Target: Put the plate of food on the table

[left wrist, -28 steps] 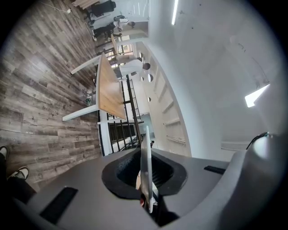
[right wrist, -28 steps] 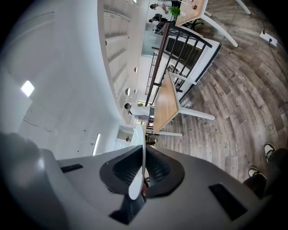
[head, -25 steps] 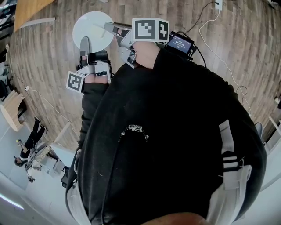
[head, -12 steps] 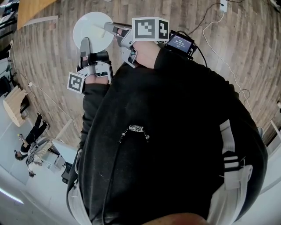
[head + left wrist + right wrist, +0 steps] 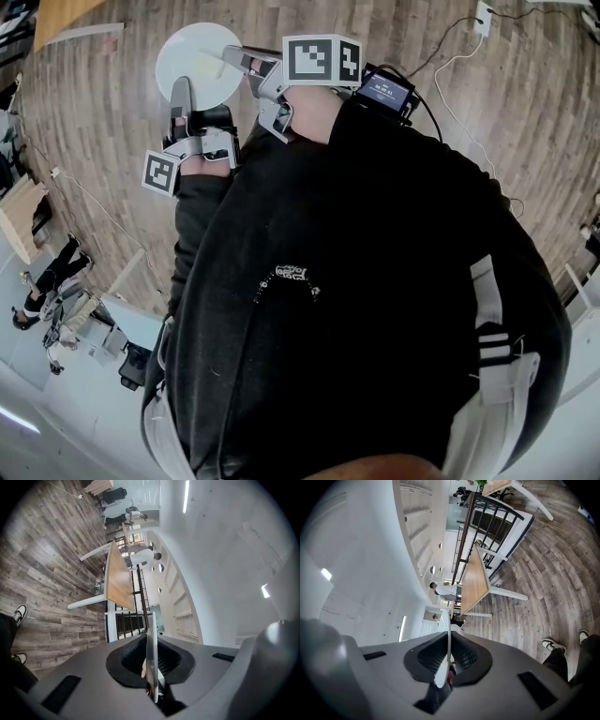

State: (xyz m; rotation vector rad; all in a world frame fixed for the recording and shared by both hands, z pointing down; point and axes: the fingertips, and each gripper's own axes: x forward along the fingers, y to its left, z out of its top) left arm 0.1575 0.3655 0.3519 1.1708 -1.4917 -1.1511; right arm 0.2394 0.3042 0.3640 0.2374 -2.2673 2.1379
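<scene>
A round white plate (image 5: 197, 58) is held out in front of the person, above the wooden floor. My left gripper (image 5: 180, 94) is shut on its near left rim. My right gripper (image 5: 234, 58) is shut on its right rim. In the left gripper view the plate (image 5: 151, 658) shows edge-on, clamped between the dark ribbed pads. The right gripper view shows the plate (image 5: 446, 644) the same way, as a thin white edge between the jaws. A bit of something reddish shows beside the plate near the jaws in both gripper views. No food is plain on the plate in the head view.
A wooden-topped table with white legs (image 5: 476, 585) stands some way ahead, beside black railings (image 5: 494, 520). The same table (image 5: 117, 576) shows in the left gripper view. White cables (image 5: 459, 56) lie on the floor to the right. The person's shoes (image 5: 555, 645) stand on the planks.
The grip on the plate is the same. The floor and surroundings have shifted slightly in the head view, so the person has moved a little while carrying the plate.
</scene>
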